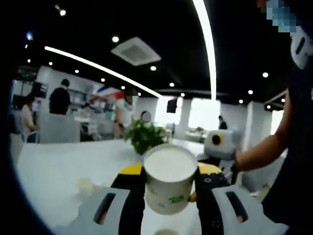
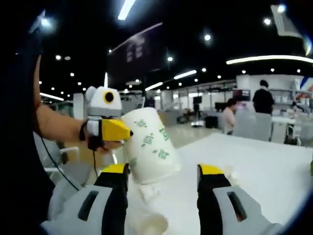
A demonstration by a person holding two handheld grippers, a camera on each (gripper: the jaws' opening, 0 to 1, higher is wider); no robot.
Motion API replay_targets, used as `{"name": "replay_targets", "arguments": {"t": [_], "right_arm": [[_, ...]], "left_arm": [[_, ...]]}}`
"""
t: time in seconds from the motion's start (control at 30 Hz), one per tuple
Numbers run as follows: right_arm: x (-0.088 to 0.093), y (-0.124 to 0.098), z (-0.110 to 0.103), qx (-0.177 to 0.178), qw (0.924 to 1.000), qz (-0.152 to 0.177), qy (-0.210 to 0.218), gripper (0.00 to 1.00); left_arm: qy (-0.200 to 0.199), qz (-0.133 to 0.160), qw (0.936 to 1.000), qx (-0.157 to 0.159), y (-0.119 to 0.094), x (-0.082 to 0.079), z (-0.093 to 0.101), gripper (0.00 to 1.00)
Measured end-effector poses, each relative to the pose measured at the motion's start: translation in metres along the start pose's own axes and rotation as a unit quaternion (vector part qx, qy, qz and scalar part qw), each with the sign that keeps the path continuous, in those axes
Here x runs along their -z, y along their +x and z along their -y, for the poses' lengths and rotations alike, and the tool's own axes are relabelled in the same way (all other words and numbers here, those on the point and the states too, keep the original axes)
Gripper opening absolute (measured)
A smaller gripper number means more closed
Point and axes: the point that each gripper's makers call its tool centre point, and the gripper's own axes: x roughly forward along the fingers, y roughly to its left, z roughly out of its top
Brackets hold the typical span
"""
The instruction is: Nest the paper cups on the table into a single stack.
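One paper cup (image 1: 169, 178) between left claw (image 1: 166, 182) jaws

Both grippers (image 1: 168, 196) (image 2: 164, 188) have black, yellow-tipped jaws on grey bodies; the person wears dark clothing (image 2: 19, 161).

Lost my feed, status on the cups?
Left gripper shut on paper cup, held aloft. Right gripper open, empty. Second cup on table. Nothing in the way.

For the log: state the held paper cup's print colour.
Green marks on the white paper cup, clearest in right gripper view.
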Motion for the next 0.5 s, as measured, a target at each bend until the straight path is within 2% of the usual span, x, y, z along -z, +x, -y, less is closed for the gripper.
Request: {"name": "replay_targets", "arguments": {"t": [0.1,0.23,0.3,0.37,0.43,0.5], "right_arm": [[-0.006,-0.003,-0.005,-0.011,0.9999,0.004,0.005,0.45],[-0.014,-0.007,-0.012,-0.036,0.999,0.01,0.026,0.39],[-0.016,-0.011,-0.019,-0.059,0.9966,0.01,0.056,0.3],[-0.015,-0.011,-0.017,-0.057,0.997,0.011,0.051,0.31],[-0.011,-0.011,-0.017,-0.058,0.9968,0.004,0.055,0.35],[-0.009,-0.012,-0.02,-0.064,0.9959,0.003,0.063,0.34]], "left_arm": [[-0.004,0.002,0.9999,0.01,-0.001,-0.002,0.003,0.38],[-0.003,-0.011,0.9997,0.021,-0.004,0.003,0.005,0.38],[0.004,-0.021,0.9994,0.026,-0.007,0.007,0.006,0.38],[-0.012,-0.005,0.9994,0.031,-0.01,0.0,0.008,0.38],[-0.012,0.002,0.9995,0.029,-0.012,-0.004,0.006,0.38],[-0.008,0.005,0.9996,0.027,-0.013,-0.007,0.006,0.38]]}}
